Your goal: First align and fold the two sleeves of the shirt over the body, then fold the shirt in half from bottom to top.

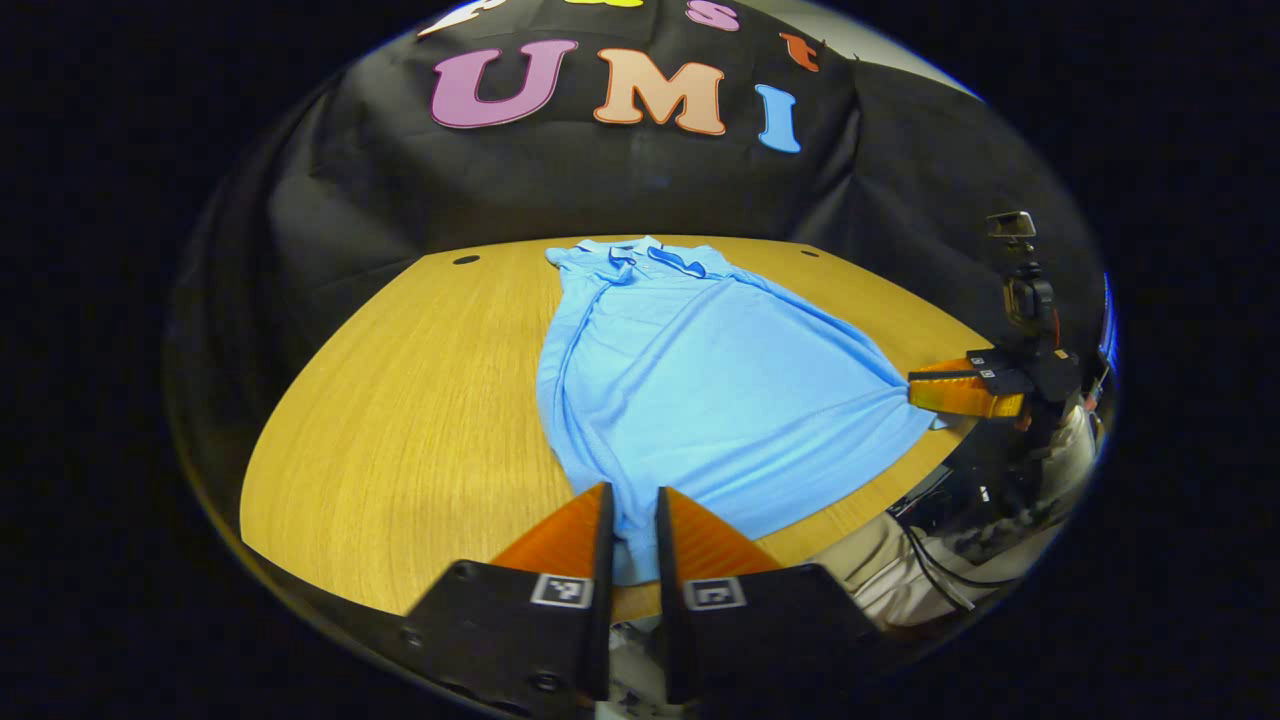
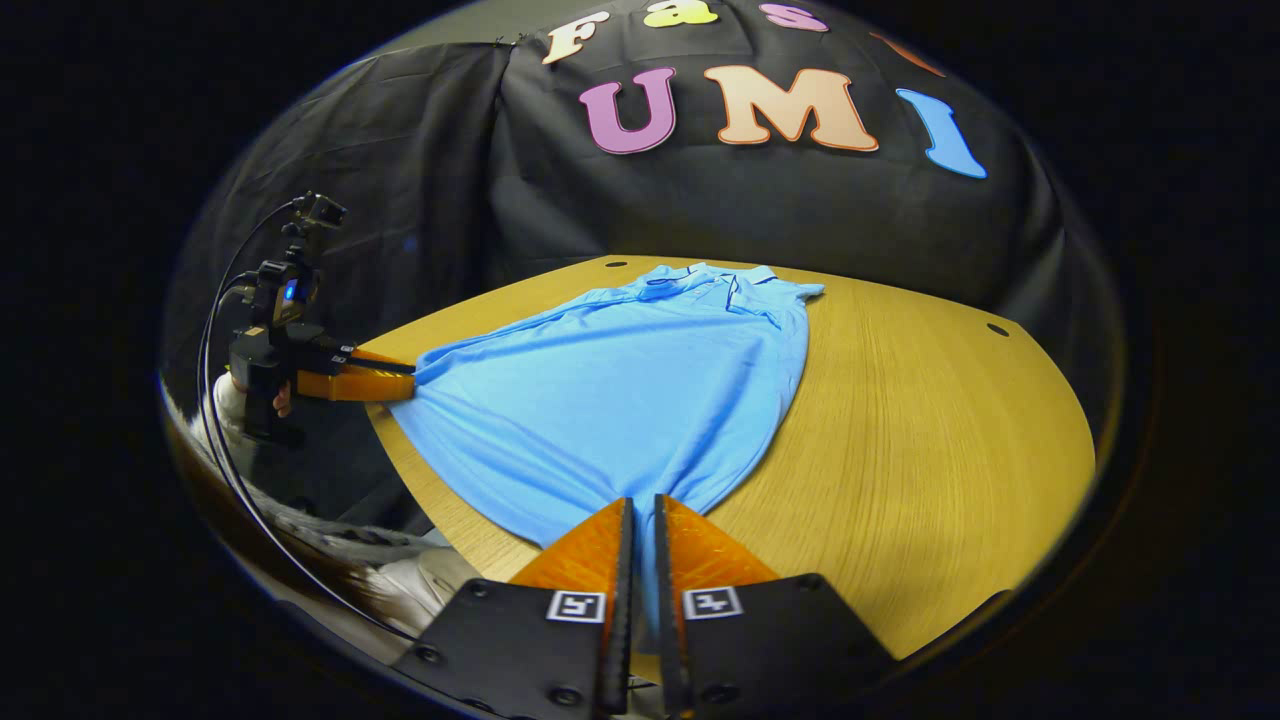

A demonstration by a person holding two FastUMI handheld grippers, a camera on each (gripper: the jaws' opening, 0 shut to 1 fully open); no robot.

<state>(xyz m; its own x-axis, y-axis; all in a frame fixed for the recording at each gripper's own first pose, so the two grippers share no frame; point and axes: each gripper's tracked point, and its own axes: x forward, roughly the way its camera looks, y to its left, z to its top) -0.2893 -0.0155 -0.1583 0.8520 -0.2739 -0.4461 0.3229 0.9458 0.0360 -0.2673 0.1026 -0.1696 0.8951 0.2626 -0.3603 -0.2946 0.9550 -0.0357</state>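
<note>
A light blue polo shirt (image 1: 700, 380) lies flat on the wooden table (image 1: 400, 420), collar at the far end, sleeves folded in over the body. My left gripper (image 1: 634, 495) is shut on the shirt's near left hem corner, cloth running between its fingers. In the left gripper view the right gripper (image 1: 915, 388) shows at the right, pinching the other hem corner. In the right gripper view my right gripper (image 2: 640, 505) is shut on that hem corner of the shirt (image 2: 620, 400). The left gripper (image 2: 408, 383) shows at the left there, clamped on its corner.
The table (image 2: 950, 420) has bare wood on both sides of the shirt and two small dark holes near its far edge. Black cloth forms the wall behind. A person's trousers (image 1: 880, 565) and cables sit by the near table edge.
</note>
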